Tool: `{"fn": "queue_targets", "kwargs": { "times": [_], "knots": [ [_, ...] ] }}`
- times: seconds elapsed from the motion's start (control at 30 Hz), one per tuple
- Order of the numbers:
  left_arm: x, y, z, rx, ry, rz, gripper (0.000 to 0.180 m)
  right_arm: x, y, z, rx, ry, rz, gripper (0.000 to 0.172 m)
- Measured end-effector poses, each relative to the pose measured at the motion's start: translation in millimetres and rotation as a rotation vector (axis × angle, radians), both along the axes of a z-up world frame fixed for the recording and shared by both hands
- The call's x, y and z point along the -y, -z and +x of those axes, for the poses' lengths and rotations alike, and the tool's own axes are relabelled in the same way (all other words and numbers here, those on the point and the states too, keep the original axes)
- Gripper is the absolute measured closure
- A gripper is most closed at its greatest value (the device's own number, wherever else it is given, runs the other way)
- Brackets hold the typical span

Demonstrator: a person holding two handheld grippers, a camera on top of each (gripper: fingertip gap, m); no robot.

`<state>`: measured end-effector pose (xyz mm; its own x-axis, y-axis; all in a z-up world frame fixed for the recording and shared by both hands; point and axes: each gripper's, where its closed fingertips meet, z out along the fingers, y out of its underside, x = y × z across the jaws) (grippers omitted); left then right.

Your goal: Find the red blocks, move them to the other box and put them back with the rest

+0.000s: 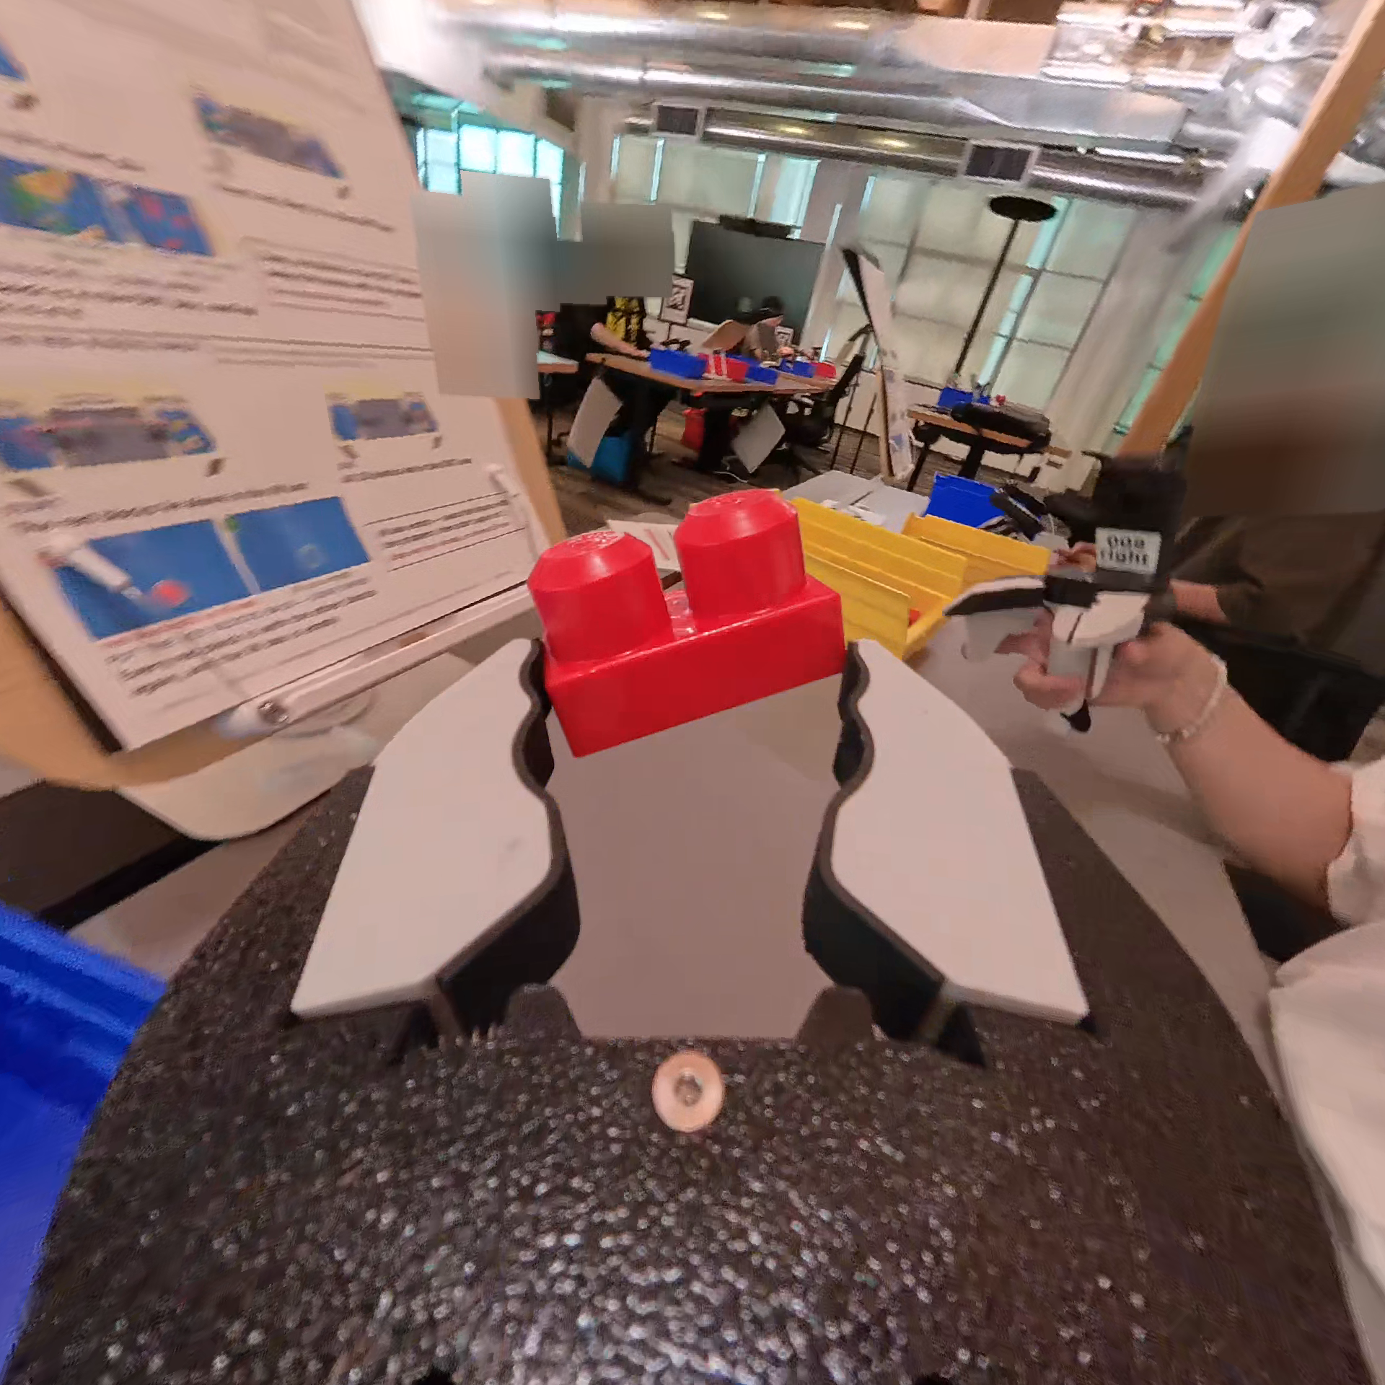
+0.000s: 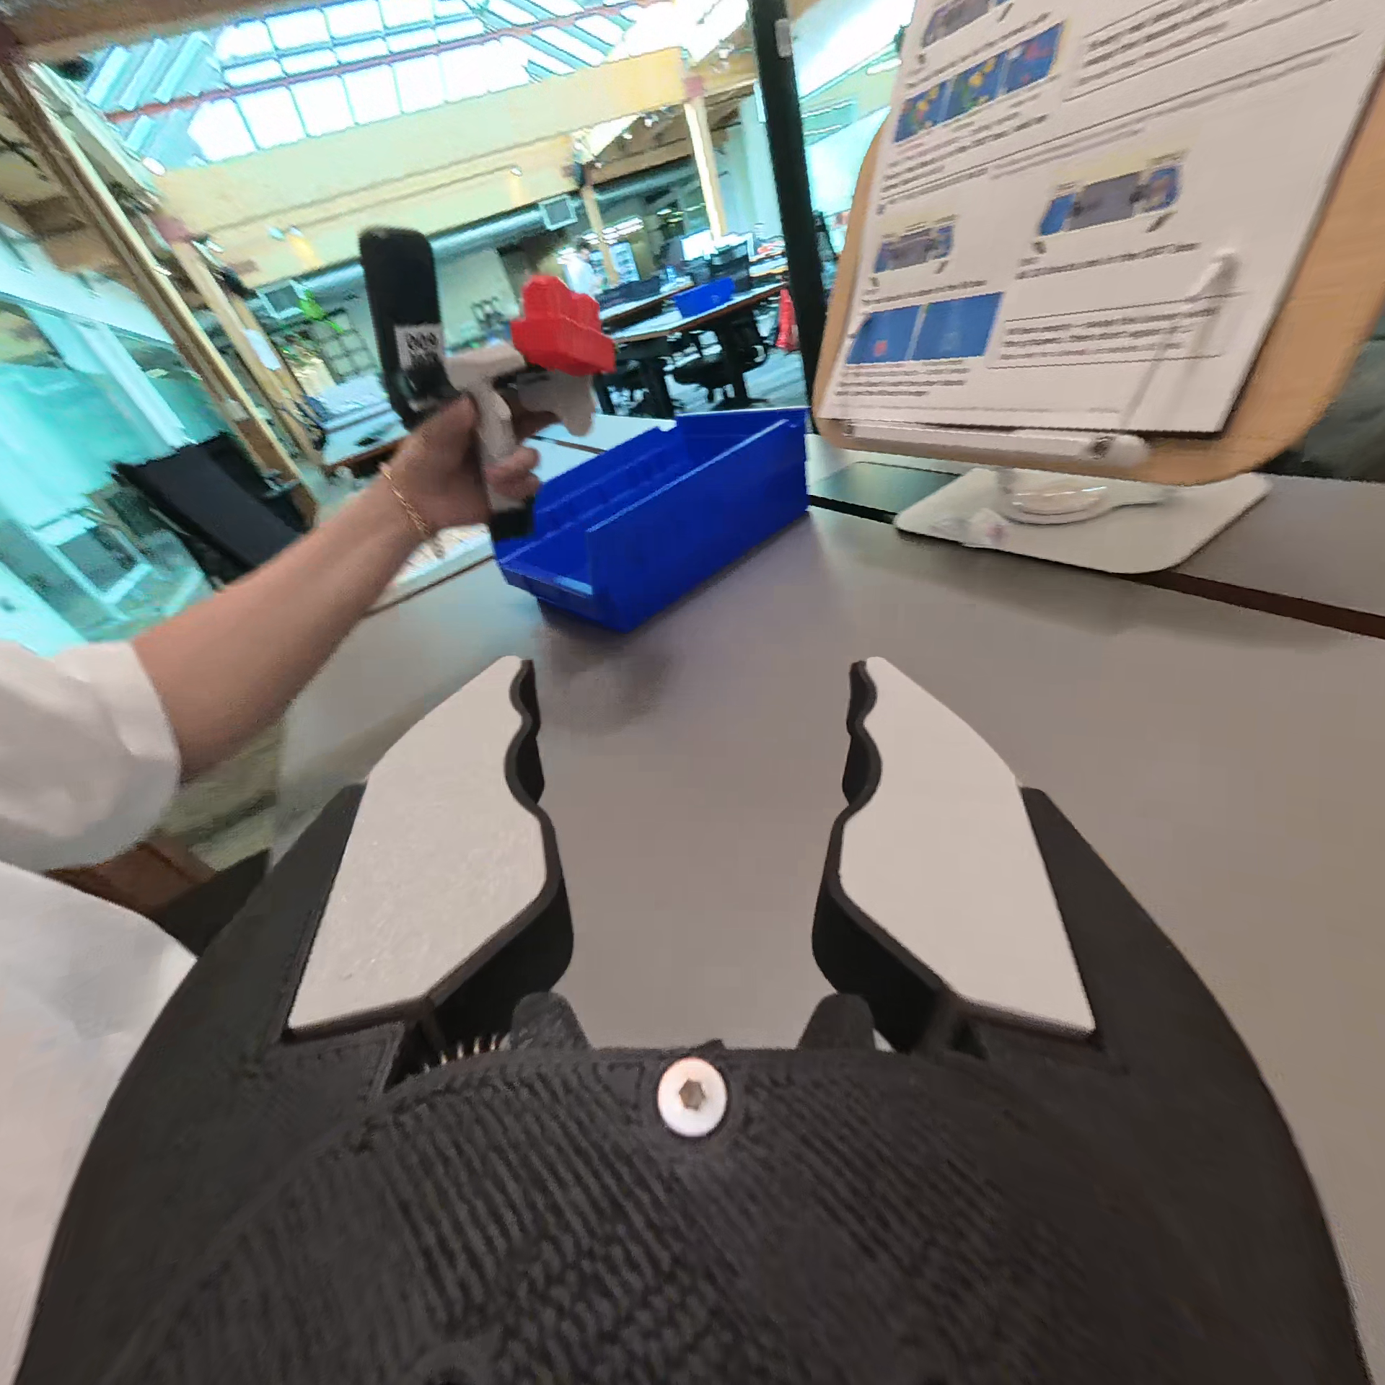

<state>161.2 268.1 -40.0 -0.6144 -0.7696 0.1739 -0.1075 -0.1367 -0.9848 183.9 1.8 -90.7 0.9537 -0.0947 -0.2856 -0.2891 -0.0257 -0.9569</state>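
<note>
Grey surface (image 2: 974, 712) carries a blue box (image 2: 674, 517) and a yellow box (image 1: 884, 577). Raised above the blue box, the left gripper (image 1: 693, 674) pinches a red block (image 1: 674, 622) between its fingers. Right gripper (image 2: 689, 697) fingers are spread wide and bare.

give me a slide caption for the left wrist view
Left gripper lifts a red block above the table, yellow bins behind.

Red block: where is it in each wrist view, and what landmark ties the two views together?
Left wrist view: red block centre frame, clamped between the left tongs.
Right wrist view: same block upper left of centre, raised above the blue bin.
Shared landmark: instruction sheet on the stand.
</note>
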Motion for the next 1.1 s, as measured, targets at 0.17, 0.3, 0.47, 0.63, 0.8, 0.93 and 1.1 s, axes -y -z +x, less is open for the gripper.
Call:
{"fn": "queue_targets", "kwargs": {
  "times": [0.17,0.3,0.47,0.63,0.8,0.93,1.1],
  "knots": [
    [49,32,11,0.096,-0.05,0.225,0.107,-25,-2,10,0.009,0.065,-0.15,0.079],
    [76,57,24,0.142,-0.18,0.507,0.107,-49,-14,17,0.128,0.083,-0.269,0.084],
    [114,68,32,0.252,-0.253,0.785,0.107,-92,-8,7,0.242,-0.055,-0.456,0.091],
    [133,77,33,0.306,-0.269,0.865,0.107,-118,16,0,0.267,-0.179,-0.635,0.095],
    [141,87,29,0.308,-0.267,0.848,0.107,-134,31,-7,0.189,-0.251,-0.693,0.111],
    [141,90,28,0.3,-0.275,0.829,0.107,-142,37,-11,0.172,-0.271,-0.704,0.137],
    [139,100,27,0.233,-0.305,0.751,0.106,-143,48,-12,0.125,-0.298,-0.771,0.137]
  ]
}}
